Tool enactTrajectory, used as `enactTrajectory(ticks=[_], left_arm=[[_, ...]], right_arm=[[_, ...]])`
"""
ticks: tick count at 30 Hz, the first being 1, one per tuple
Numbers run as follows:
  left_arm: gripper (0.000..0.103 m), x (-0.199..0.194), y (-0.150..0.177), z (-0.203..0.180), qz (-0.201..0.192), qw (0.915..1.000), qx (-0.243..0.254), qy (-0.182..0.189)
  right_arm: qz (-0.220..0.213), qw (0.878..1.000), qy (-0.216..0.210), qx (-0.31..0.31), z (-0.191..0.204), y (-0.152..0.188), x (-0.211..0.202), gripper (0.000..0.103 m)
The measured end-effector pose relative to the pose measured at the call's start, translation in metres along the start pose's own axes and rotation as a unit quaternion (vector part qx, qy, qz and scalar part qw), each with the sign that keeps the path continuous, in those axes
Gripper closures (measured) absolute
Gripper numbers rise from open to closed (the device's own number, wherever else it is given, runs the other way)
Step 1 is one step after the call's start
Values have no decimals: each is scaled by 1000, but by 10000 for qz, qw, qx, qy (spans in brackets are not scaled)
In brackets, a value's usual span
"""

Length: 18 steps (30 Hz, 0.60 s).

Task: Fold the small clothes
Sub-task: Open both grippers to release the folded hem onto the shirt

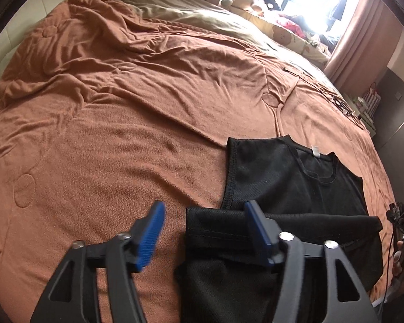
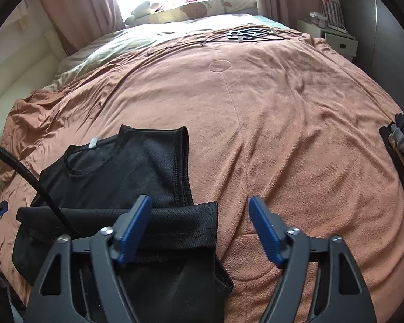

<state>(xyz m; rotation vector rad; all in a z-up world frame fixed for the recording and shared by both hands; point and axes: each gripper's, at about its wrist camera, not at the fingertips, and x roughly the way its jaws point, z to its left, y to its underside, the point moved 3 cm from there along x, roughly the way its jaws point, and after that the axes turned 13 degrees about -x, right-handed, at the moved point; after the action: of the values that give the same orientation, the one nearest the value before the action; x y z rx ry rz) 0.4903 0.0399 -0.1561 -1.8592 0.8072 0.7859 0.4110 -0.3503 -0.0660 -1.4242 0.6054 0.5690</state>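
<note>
Over the near end of the black sleeveless top (image 1: 291, 177), seen from the left wrist, the left gripper (image 1: 204, 231) hangs with its jaws spread and nothing between them; one blue pad sits above the fabric, the other above bare blanket (image 1: 121, 123) beside the top. The top lies flat on the blanket-covered bed, neckline and white label at its far end, its lower part apparently doubled up into a thick band across the body. I judge the first fold made, with further folds left. Beyond the top's right edge a hand and cables are only partly visible.

From the right wrist, the right gripper (image 2: 199, 228) is likewise spread wide and empty, its left pad over the folded band of the top (image 2: 126, 172), its right pad over blanket (image 2: 296, 123). The top's near portion is hidden beneath the gripper frame. Well to the right of the top, a dark and grey pile (image 2: 402, 134) is cut off by the frame; whether it is more clothing I cannot tell.
</note>
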Motion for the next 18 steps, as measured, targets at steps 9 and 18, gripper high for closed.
enactTrajectory(ticks=[9,18], left_arm=[[24,14,27,-3,577,9942,880,-244],[24,39,50,1,1151,9801,1468,-683]], right_arm=[[553,9947,-267,-820,15,23,4,27],[1144,9820,-120,-1499,31,33,22,27]])
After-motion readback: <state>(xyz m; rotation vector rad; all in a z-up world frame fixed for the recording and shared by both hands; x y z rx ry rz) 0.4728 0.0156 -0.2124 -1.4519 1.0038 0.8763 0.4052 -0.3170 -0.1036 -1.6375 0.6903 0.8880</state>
